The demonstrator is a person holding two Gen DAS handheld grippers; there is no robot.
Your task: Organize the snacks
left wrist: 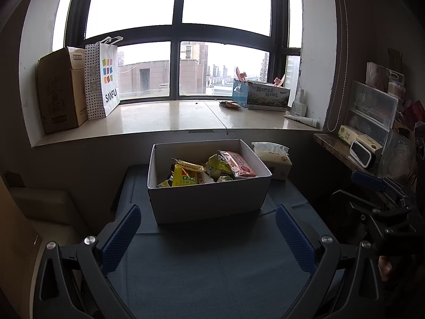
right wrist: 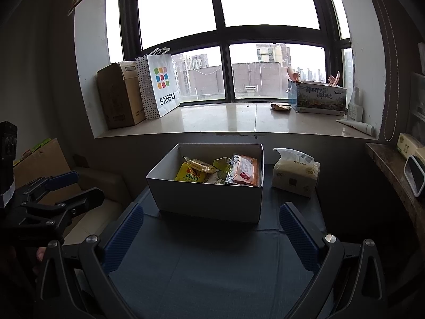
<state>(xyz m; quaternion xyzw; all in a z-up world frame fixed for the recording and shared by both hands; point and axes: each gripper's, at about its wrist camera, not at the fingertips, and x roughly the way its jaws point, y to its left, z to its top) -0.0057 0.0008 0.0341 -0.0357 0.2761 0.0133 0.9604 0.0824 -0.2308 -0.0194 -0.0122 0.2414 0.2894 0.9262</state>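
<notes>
Both hand-held grippers hover low over the dark blue cloth-covered surface (left wrist: 212, 265), each empty with its ribbed blue fingers spread wide: the left hand-held gripper (left wrist: 208, 236) and, to its right, the right hand-held gripper (right wrist: 211, 235). Just ahead of the fingertips stands an open white cardboard box (left wrist: 207, 199) holding the snacks: a yellow packet with green lettering (left wrist: 183, 177), a round biscuit pack in clear wrap (right wrist: 202, 165), small green packets (left wrist: 219, 163) and a pink-orange wrapped pack (left wrist: 240, 164) leaning at the box's right side. Right of the box sits a beige soft tissue pack (right wrist: 294, 178). Farther off, on the pale windowsill (left wrist: 170, 117), stand a brown carton (left wrist: 61, 90), a white paper bag printed "SANFU" (left wrist: 106, 79) and a blue printed box with Chinese writing (left wrist: 261, 94).
</notes>
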